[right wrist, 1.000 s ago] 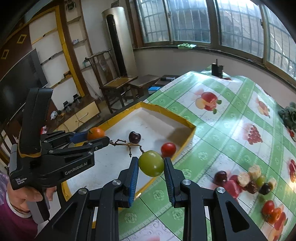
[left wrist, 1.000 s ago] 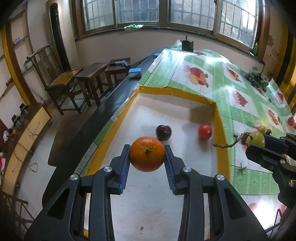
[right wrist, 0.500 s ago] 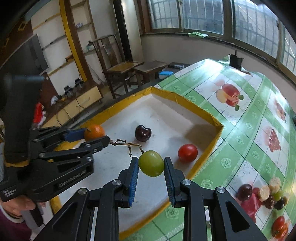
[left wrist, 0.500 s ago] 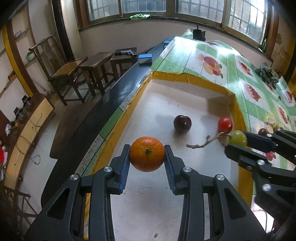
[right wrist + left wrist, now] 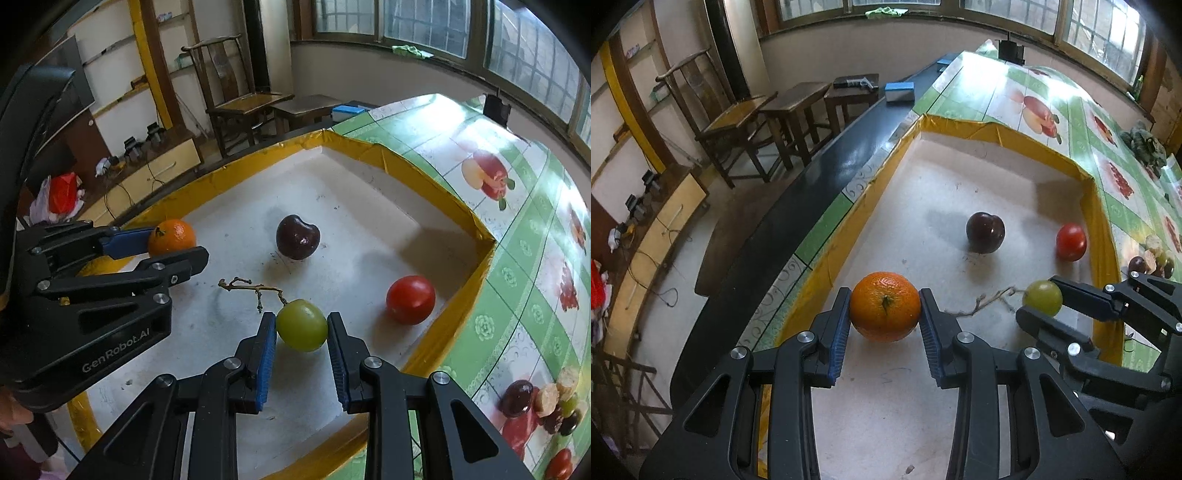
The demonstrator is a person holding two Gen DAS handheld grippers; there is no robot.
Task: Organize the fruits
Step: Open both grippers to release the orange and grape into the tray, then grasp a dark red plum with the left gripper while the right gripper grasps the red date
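Note:
My left gripper point(image 5: 884, 310) is shut on an orange point(image 5: 885, 305) and holds it low over the left part of a white tray with a yellow rim point(image 5: 997, 136). My right gripper point(image 5: 301, 330) is shut on a green grape point(image 5: 302, 324) with a dry stem point(image 5: 251, 286), over the tray's front. A dark cherry point(image 5: 297, 237) and a red tomato point(image 5: 410, 299) lie in the tray. In the right wrist view the left gripper point(image 5: 173, 245) and orange point(image 5: 171, 236) are at the left. In the left wrist view the right gripper point(image 5: 1039, 304) and grape point(image 5: 1042, 297) are at the right.
The tray rests on a green fruit-print tablecloth point(image 5: 524, 229). A pile of mixed fruits point(image 5: 543, 402) lies on the cloth right of the tray. Wooden chairs and stools point(image 5: 768, 122) stand beyond the table's left edge. A dark object point(image 5: 1010, 48) stands at the table's far end.
Both grippers have moved forward and lower into the tray with their fruits. The grape is over the tray floor instead of its right rim, closer to the orange.

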